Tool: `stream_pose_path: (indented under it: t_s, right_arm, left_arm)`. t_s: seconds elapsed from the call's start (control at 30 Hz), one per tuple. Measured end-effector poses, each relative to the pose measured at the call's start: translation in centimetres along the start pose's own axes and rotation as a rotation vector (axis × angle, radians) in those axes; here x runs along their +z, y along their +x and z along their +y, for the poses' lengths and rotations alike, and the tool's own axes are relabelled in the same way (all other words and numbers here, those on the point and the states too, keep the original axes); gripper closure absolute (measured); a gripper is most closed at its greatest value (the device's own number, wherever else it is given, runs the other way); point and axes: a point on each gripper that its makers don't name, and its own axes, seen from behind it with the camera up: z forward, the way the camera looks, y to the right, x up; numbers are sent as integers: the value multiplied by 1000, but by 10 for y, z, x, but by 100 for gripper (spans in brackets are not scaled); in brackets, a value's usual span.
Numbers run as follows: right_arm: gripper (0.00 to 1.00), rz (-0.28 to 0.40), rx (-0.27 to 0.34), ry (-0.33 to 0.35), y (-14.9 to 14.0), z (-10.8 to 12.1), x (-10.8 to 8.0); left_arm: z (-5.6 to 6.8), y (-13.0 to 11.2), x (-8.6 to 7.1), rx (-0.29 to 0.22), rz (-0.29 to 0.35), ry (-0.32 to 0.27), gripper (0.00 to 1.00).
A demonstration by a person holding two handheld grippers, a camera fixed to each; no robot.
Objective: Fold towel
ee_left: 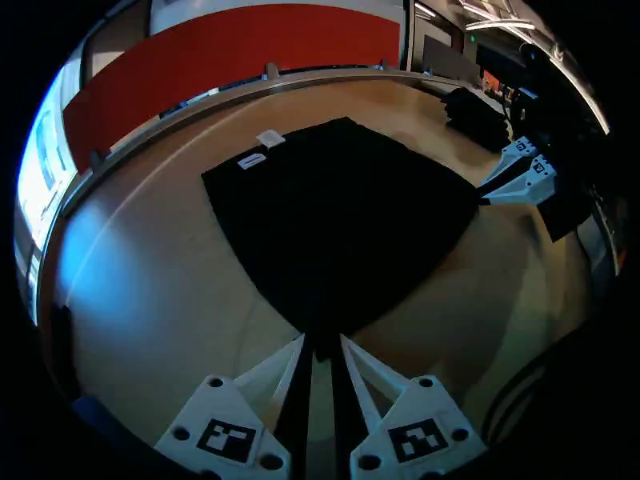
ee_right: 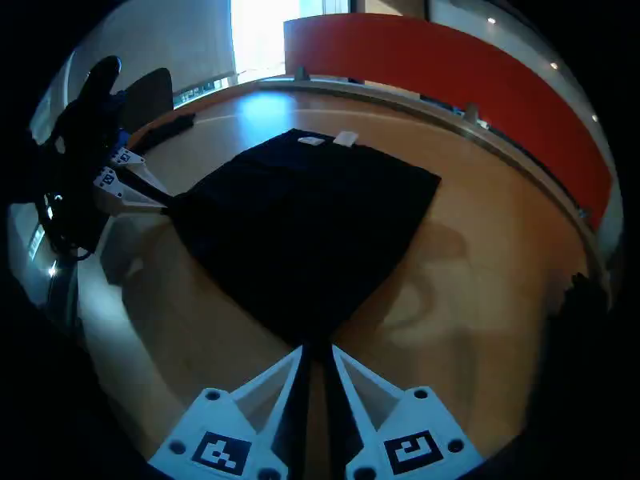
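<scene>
**Wood table (ee_left: 152, 272), red panel (ee_left: 224, 56) behind: 1 towel (ee_left: 344, 216), 2 corners held**

1 black towel lies flat mid-table, w/ 2 white tags (ee_left: 272, 138) at its far edge. Jaws of left gripper (ee_left: 322, 344) nearly closed, pinching towel's near corner. Jaws of right gripper (ee_right: 318, 350) likewise: narrow gap, a towel corner nipped between. Left gripper view adds 1 dark cloth pile (ee_left: 476, 116) at table's far end, plus right gripper off to the side on its corner. Right gripper view adds 1 bright window (ee_right: 256, 36) & left gripper at towel's side corner.
</scene>
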Motion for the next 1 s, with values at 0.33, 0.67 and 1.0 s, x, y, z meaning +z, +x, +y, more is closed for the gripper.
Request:
stream_pose_path:
  t_s: [0.33,0.67,1.0]
  right_arm:
    - [91,21,-4,4,9,-2,-8]
    - [91,81,-16,3,36,-4,-32]
    - [91,147,-38,-16,70,-5,-68]
  left_arm:
    - [-2,8,-5,-14,11,10,86]
    - [-6,30,-28,-34,37,26,86]
    - [-7,50,-61,-51,55,41,86]
